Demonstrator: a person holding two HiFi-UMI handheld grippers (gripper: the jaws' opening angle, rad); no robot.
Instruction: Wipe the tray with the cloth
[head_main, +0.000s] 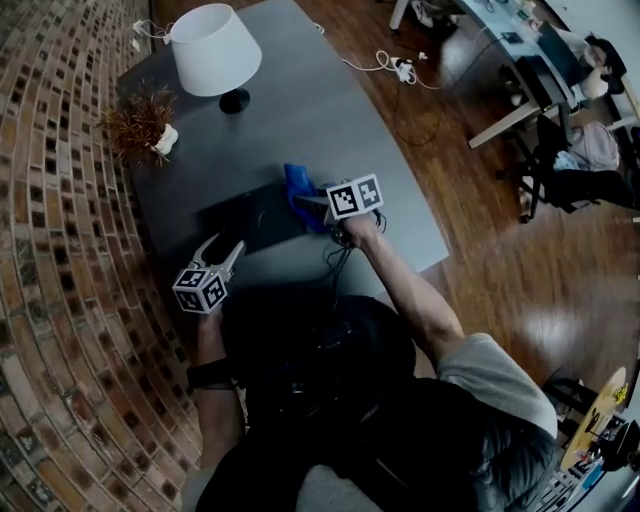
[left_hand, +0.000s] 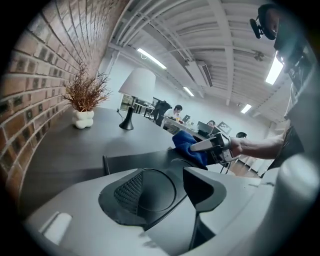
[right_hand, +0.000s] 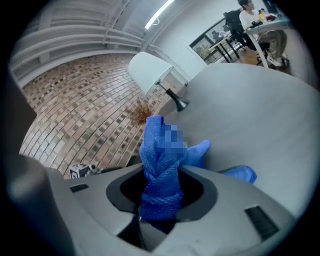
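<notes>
Pinching cloth (right_hand: 160, 170), right gripper (head_main: 312, 203) at tray (head_main: 250, 225); left gripper (head_main: 220, 250) apparently apart.

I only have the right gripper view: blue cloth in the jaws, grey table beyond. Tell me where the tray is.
Observer: In the head view the dark tray lies on the table, just left of your right gripper.
Operator: Report the left gripper.
Observer: The left gripper is at the tray's near left corner, jaws apart, nothing between them.
Operator: Now say how the cloth sits against the tray.
Observer: The cloth hangs at the tray's right end. I cannot tell whether it touches.
</notes>
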